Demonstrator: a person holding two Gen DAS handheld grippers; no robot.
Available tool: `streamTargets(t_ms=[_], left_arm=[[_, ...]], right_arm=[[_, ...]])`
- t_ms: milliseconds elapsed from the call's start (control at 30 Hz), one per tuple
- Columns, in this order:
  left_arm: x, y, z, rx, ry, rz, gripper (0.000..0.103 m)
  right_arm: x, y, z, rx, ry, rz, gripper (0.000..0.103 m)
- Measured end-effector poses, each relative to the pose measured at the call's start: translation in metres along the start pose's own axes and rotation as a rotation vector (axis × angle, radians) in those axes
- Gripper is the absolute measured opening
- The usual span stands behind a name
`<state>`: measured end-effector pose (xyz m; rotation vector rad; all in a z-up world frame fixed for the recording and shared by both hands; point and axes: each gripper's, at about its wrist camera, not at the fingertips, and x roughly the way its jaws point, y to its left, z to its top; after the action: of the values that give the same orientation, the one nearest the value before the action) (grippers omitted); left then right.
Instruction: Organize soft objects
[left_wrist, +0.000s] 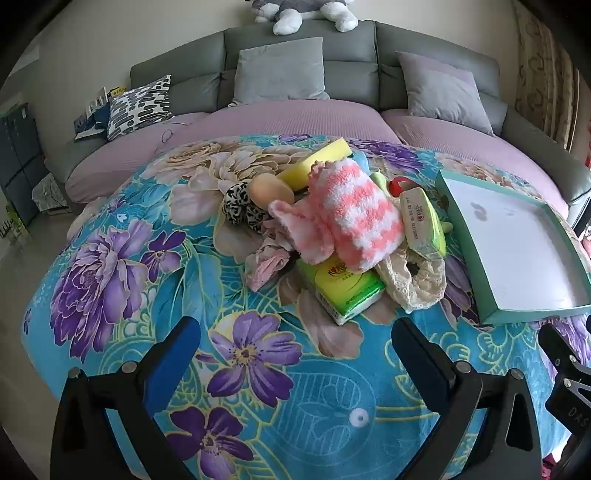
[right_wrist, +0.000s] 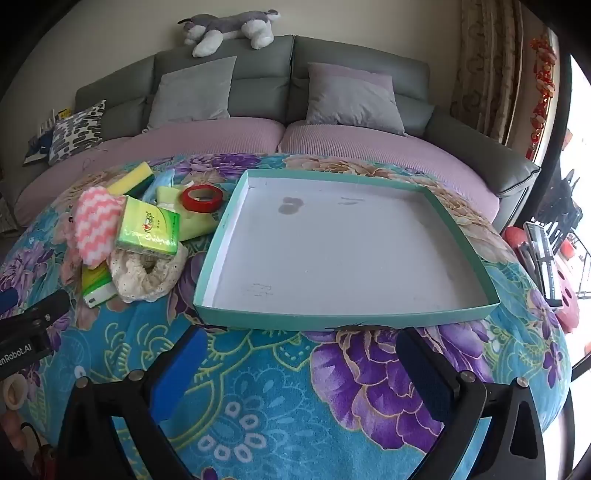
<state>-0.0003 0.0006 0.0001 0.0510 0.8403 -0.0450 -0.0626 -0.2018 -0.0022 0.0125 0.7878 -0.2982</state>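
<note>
Both grippers are spread wide with nothing in them: the left gripper (left_wrist: 295, 354) hangs over the floral blanket (left_wrist: 258, 387), and the right gripper (right_wrist: 301, 358) sits just short of the teal tray (right_wrist: 347, 320).

Past the left one is the pile of soft stuff. A green tissue pack (left_wrist: 343, 291) lies nearest, touching a cream lace scrunchie (left_wrist: 413, 284), with the pink-and-white fuzzy sock (left_wrist: 351, 218) lying on top of the pack. A second tissue pack (left_wrist: 424, 221) leans on the sock's right side. A leopard scrunchie (left_wrist: 240, 208) and a yellow sponge (left_wrist: 314, 162) sit further back, with red tape (right_wrist: 202, 198) near the tray's far corner.

Behind it all is the grey sofa (right_wrist: 258, 74), with a plush husky (right_wrist: 229, 27) on top.
</note>
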Motion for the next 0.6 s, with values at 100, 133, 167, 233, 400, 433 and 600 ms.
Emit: streamTargets(t_ms=[100,133,167,233,400,433,600], left_arm=[[0.0,0.0004,0.0001,0.008,0.002,0.005,0.103],[0.0,0.001,0.0002,0.011,0.002,0.008,0.103],[0.0002,0.0002,0.0001,0.013,0.002,0.011,0.103],[-0.0004,-0.0002,0.0008,0.014,0.001,0.013,0.103],[-0.0032,0.0003,0.0002,0.02,0.002,0.023,0.103],[-0.0022,-0.0019,-0.0002,0.02,0.002,0.028,0.103],[-0.0002,-0.0016,0.0004,0.019,0.007,0.034,0.103]], right_arm=[[-0.0006,-0.0003,-0.0002,0.0,-0.003,-0.001,0.103],[-0.0006,-0.0005,-0.0002,0.002,-0.002,-0.001,0.103],[-0.0006,-0.0009,-0.0001,0.004,-0.001,-0.002,0.103],[-0.0013,-0.0009,-0.0002,0.005,-0.004,-0.005,0.103],[-0.0017,-0.0045,0.0055,0.016,0.0,0.0,0.103],[-0.0011,-0.0042,0.0066,0.017,0.001,0.001,0.103],[-0.0016,-0.0029,0.0002,0.02,-0.01,-0.003,0.103]])
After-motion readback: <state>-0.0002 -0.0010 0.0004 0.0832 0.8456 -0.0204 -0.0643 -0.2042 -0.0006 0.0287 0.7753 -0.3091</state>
